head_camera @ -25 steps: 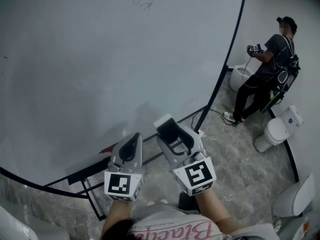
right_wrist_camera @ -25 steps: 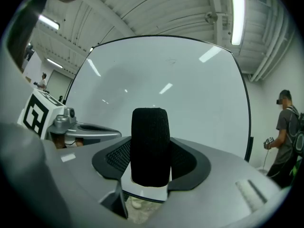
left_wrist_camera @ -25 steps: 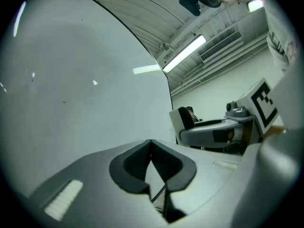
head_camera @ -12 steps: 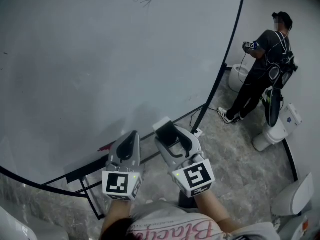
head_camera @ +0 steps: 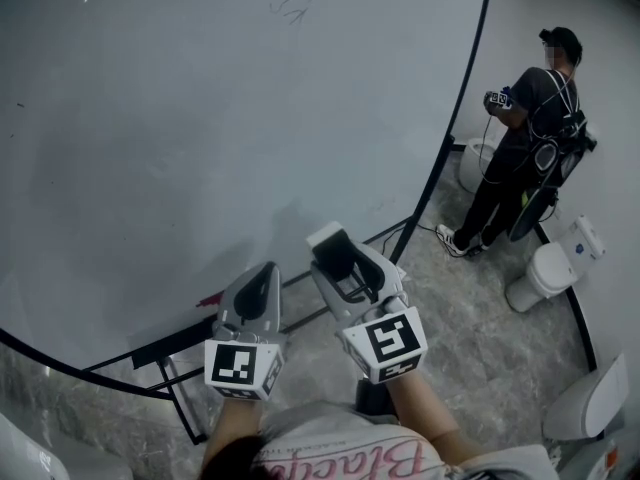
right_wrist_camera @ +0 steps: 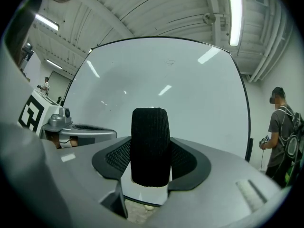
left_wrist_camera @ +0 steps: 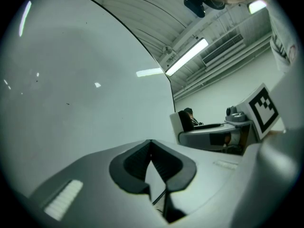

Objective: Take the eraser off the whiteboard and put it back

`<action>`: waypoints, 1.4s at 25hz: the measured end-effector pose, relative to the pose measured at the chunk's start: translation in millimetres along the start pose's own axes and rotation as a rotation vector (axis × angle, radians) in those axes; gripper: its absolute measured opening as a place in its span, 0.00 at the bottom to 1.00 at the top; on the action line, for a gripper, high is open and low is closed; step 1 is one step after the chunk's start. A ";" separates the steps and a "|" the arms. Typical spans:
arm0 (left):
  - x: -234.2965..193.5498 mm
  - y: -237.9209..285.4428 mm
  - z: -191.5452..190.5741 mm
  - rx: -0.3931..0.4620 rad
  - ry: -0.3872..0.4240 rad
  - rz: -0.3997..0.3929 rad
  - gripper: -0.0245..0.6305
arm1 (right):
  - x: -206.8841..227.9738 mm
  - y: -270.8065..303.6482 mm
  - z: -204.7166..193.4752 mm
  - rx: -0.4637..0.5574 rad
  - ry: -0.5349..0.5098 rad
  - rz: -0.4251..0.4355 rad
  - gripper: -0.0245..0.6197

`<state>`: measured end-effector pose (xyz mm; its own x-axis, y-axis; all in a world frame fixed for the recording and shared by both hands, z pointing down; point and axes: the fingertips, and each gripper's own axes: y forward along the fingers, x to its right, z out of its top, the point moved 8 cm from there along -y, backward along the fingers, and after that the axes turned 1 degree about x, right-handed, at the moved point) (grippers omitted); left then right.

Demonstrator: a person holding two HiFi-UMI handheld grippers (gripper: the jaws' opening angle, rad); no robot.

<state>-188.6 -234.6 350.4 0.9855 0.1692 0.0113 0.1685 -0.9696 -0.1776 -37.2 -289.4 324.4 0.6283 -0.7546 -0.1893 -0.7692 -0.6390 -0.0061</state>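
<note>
felt over a hard shell, so probably light, stiff through the body, squashy on the face, not fragile. best taken across the 2 hard side walls, as now, not on the felt. looks like a rounded upright block: black textured face, white back. gripping eraser (right_wrist_camera: pixel 150 144) between the pads of right gripper (right_wrist_camera: pixel 150 161), in front of the whiteboard (right_wrist_camera: pixel 166 75), seemingly clear of it, with left gripper (left_wrist_camera: pixel 152 160) pinched together, empty.
</note>
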 end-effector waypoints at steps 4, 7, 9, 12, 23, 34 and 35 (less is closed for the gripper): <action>-1.3 -0.3 1.2 0.007 0.011 0.006 0.04 | 7.4 13.8 13.1 0.045 -0.034 -0.006 0.40; -1.8 1.3 1.8 0.008 0.013 0.008 0.04 | 16.6 30.2 27.5 0.084 -0.064 -0.013 0.40; -1.3 2.2 0.6 0.001 0.011 0.006 0.04 | 23.8 42.7 35.3 0.100 -0.081 -0.020 0.40; -0.3 3.5 -1.5 -0.012 0.013 0.004 0.04 | 36.3 62.7 44.7 0.118 -0.082 -0.042 0.40; -2.5 12.6 -4.6 -0.026 0.006 0.004 0.04 | 49.7 112.2 72.0 0.157 -0.124 -0.069 0.41; -2.8 17.3 -6.1 -0.036 0.000 -0.007 0.04 | 51.3 114.1 74.0 0.170 -0.133 -0.041 0.42; -2.1 17.5 -6.4 -0.037 0.000 -0.008 0.04 | 51.5 114.0 74.1 0.171 -0.133 -0.043 0.43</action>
<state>-187.6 -253.0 353.6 0.9841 0.1773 0.0124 0.1773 -0.9740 -0.1407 -101.1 -390.0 241.3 0.6490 -0.6936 -0.3128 -0.7576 -0.6270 -0.1815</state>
